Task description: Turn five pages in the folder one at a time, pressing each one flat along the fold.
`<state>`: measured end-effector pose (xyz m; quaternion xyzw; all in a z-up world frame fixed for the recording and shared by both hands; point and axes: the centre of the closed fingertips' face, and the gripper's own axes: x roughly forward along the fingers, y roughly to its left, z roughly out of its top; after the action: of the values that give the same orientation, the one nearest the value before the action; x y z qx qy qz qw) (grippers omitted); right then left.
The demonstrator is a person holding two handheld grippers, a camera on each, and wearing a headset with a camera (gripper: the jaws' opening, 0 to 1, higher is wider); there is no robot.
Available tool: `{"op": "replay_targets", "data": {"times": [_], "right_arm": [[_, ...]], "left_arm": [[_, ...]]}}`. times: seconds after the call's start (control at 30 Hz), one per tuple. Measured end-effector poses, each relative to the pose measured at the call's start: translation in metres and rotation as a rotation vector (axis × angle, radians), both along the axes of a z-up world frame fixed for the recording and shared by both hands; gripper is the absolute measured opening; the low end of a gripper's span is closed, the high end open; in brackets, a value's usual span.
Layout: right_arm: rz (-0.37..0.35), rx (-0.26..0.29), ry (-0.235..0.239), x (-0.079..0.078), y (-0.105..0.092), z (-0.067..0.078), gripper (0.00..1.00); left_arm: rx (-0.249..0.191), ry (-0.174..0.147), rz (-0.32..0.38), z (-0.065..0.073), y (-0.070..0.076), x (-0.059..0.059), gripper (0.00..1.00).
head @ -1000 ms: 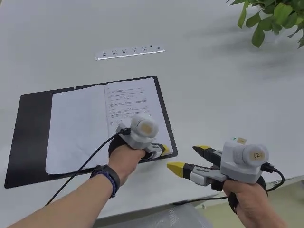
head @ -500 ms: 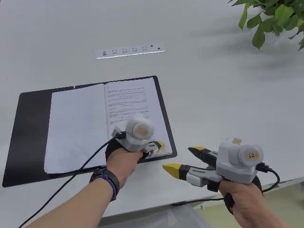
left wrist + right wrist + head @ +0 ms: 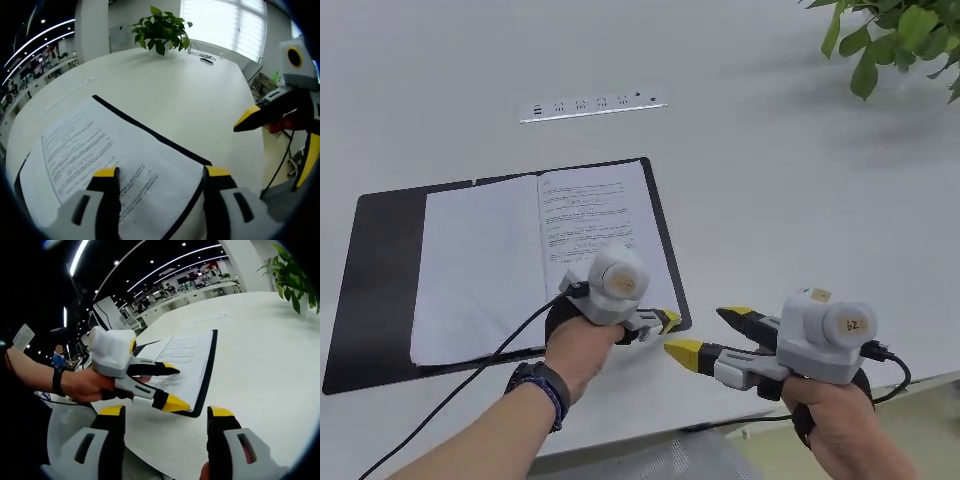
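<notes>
Plainly favours the left gripper (image 3: 161,172), jaws apart astride the page (image 3: 595,225) corner, fold (image 3: 542,250) off to its left running ahead, with the right gripper (image 3: 708,332) open, beside the folder (image 3: 380,290).

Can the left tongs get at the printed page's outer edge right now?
Probably yes: the left tongs hang open over the printed page near its outer edge, nothing lies between, and the right tongs stand aside.

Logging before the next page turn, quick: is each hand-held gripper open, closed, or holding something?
Left hand-held gripper: open, over the page corner, holding nothing.
Right hand-held gripper: open, holding nothing.
</notes>
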<state>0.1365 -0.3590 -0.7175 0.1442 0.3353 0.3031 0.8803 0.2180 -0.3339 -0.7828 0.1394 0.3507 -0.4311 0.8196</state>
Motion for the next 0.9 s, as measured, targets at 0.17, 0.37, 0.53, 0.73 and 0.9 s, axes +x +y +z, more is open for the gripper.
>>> {"op": "replay_targets", "data": {"times": [0.17, 0.37, 0.53, 0.73, 0.9], "right_arm": [[0.004, 0.007, 0.007, -0.001, 0.0031, -0.0021, 0.64], [0.007, 0.013, 0.004, 0.002, 0.0056, -0.0008, 0.64], [0.002, 0.018, 0.001, 0.0048, 0.0055, 0.0001, 0.64], [-0.018, 0.036, -0.002, 0.0067, 0.0032, 0.0024, 0.63], [-0.041, 0.063, 0.007, 0.0077, 0.0016, 0.0012, 0.62]], "left_arm": [[-0.007, -0.009, -0.009, 0.0002, 0.001, -0.0003, 0.67], [-0.02, 0.006, -0.013, 0.0015, 0.0014, 0.0006, 0.68], [-0.059, 0.041, 0.016, 0.0045, -0.0008, 0.0004, 0.71], [-0.015, -0.062, -0.026, -0.0009, 0.0033, 0.001, 0.65], [-0.041, -0.084, -0.02, -0.0019, 0.0037, 0.0004, 0.65]]}}
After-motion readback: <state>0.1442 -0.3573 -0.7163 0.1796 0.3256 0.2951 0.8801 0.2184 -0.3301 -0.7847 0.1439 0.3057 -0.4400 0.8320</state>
